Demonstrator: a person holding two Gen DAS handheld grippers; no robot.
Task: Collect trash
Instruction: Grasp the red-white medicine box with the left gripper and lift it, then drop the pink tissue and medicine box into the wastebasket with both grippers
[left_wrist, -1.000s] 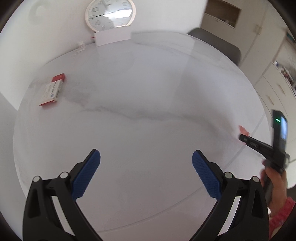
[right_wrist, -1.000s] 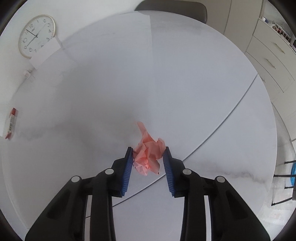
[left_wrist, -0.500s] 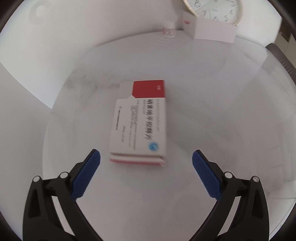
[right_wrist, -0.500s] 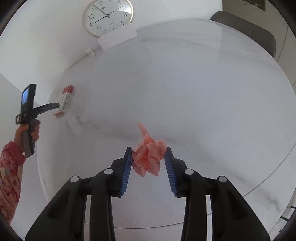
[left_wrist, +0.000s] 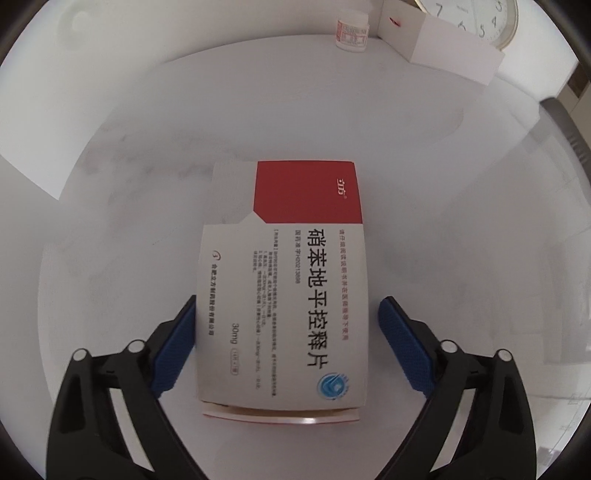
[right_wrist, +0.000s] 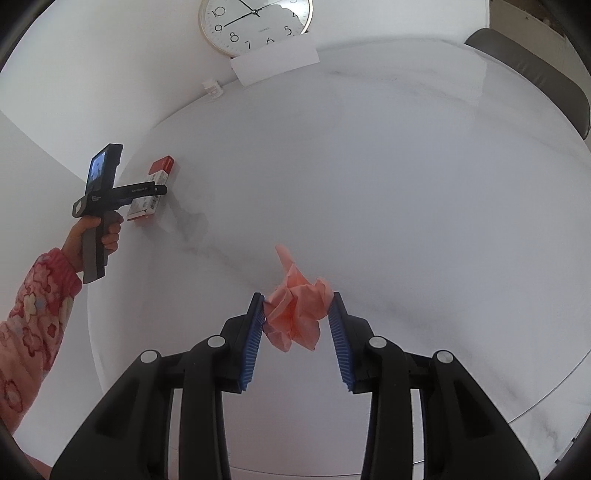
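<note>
Marble tabletop (left_wrist: 461, 240): left hand-held gripper (left_wrist: 286, 343) closing around flat cardboard box (left_wrist: 284, 295); right hand-held gripper (right_wrist: 297, 332) pinches crumpled pink paper (right_wrist: 295, 314).

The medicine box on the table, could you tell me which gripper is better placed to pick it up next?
Left. The left gripper already straddles the medicine box, its jaws closing around it. The right gripper is occupied, clamped on the crumpled pink paper, away from the box.

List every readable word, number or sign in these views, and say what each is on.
"硝苯地平控释片": red-and-white cardboard medicine box
"30mg": same box; its fine print is too small to read
"5", "6", "7", "8", "9", "10": round gold-rimmed wall clock
Label on small white jar: blurred
</note>
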